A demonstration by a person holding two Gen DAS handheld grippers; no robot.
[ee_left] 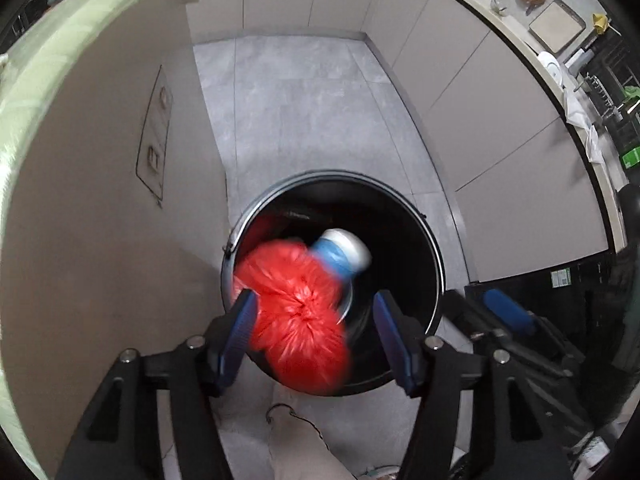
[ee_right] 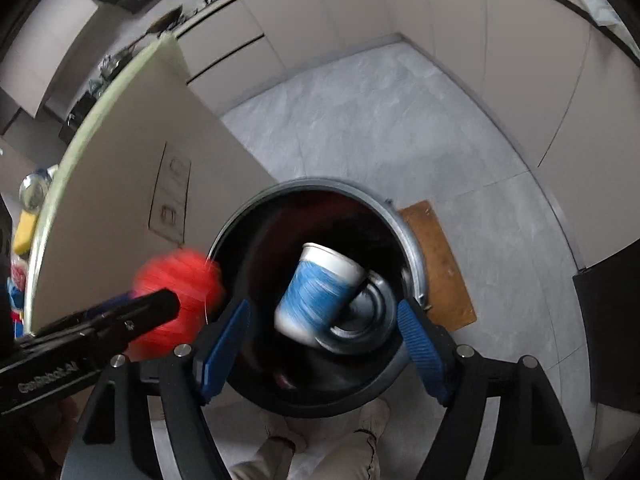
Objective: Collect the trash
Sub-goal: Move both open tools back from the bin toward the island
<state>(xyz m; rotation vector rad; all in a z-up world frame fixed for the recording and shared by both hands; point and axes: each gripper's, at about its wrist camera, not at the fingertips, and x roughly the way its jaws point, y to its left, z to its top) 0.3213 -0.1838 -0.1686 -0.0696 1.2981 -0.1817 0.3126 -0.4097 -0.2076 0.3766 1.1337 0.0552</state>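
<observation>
A black round bin with a metal rim stands open on the grey floor below both grippers. My left gripper is open over the bin's near left rim. A tied red plastic bag, blurred, lies between its blue pads, right beside the left pad and apart from the right one. My right gripper is open above the bin. A blue and white paper cup, tilted and blurred, hangs inside the bin mouth, clear of both pads. The cup also shows behind the bag.
A beige cabinet side rises just left of the bin. Cabinet fronts run along the right under a counter with dishes. A brown board lies on the floor beside the bin. A person's trouser legs stand at the near side.
</observation>
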